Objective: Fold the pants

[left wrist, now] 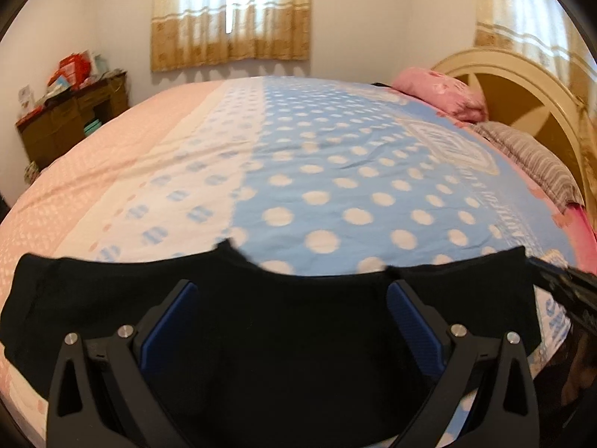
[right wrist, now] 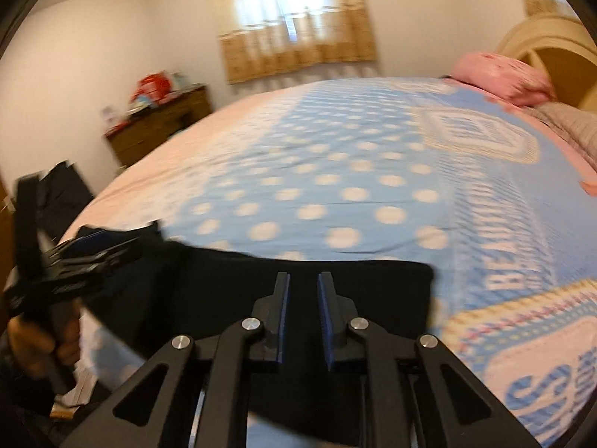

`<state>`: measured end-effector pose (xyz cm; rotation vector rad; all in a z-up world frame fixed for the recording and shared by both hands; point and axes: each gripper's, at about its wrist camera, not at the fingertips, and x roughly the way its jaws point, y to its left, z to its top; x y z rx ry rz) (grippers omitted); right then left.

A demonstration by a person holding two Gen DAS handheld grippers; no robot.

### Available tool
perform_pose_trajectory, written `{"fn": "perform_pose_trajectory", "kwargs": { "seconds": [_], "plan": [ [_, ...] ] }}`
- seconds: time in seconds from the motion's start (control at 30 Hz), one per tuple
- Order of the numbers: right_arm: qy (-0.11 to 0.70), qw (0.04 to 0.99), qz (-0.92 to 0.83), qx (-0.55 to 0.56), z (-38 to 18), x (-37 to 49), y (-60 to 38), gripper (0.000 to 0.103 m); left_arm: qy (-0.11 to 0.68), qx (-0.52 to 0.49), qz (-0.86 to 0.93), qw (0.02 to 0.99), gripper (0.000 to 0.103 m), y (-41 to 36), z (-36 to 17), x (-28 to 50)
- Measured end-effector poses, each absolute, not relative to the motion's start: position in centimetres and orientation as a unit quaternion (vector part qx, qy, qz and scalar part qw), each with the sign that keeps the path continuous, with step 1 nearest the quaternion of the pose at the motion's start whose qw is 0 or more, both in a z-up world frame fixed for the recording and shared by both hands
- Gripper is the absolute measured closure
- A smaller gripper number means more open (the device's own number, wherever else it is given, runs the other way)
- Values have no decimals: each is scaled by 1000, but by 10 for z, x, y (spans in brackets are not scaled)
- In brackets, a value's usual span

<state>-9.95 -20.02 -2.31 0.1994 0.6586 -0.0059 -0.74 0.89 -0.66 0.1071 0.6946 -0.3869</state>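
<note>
The black pants [left wrist: 283,321] lie flat across the near edge of the bed, and they show in the right wrist view [right wrist: 335,280] too. My left gripper [left wrist: 294,289] is wide open just above the cloth, with nothing between its blue pads [left wrist: 406,310]. My right gripper [right wrist: 303,283] hovers over the right part of the pants with its jaws a narrow gap apart and nothing between them. The right gripper's tip shows at the right edge of the left wrist view [left wrist: 571,287]. The left gripper, held by a hand, shows at the left of the right wrist view [right wrist: 74,257].
The bed [left wrist: 335,171] has a blue polka-dot and pink cover. A pink pillow [left wrist: 444,89] and a striped grey blanket [left wrist: 533,160] lie by the cream headboard [left wrist: 530,86] at the right. A wooden cabinet [left wrist: 71,119] with clutter stands at the far left wall. Curtained windows are behind.
</note>
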Motion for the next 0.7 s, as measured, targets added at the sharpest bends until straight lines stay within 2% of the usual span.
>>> {"fn": "perform_pose_trajectory", "kwargs": {
  "seconds": [0.2,0.4,0.57,0.7],
  "plan": [
    [368,915,-51,158,-65,-76,-242,90,356,123,-173,910,8,-29,-34,-12],
    [323,932,-47,159,-73,-71,-248,90,392,95,-167,900,2,-18,-51,-2],
    [322,929,-48,174,-65,-80,-247,88,389,85,-154,904,3,0,-42,-5],
    [270,949,30,160,-37,-97,-208,86,373,71,-129,916,3,35,-32,-6]
  ]
}}
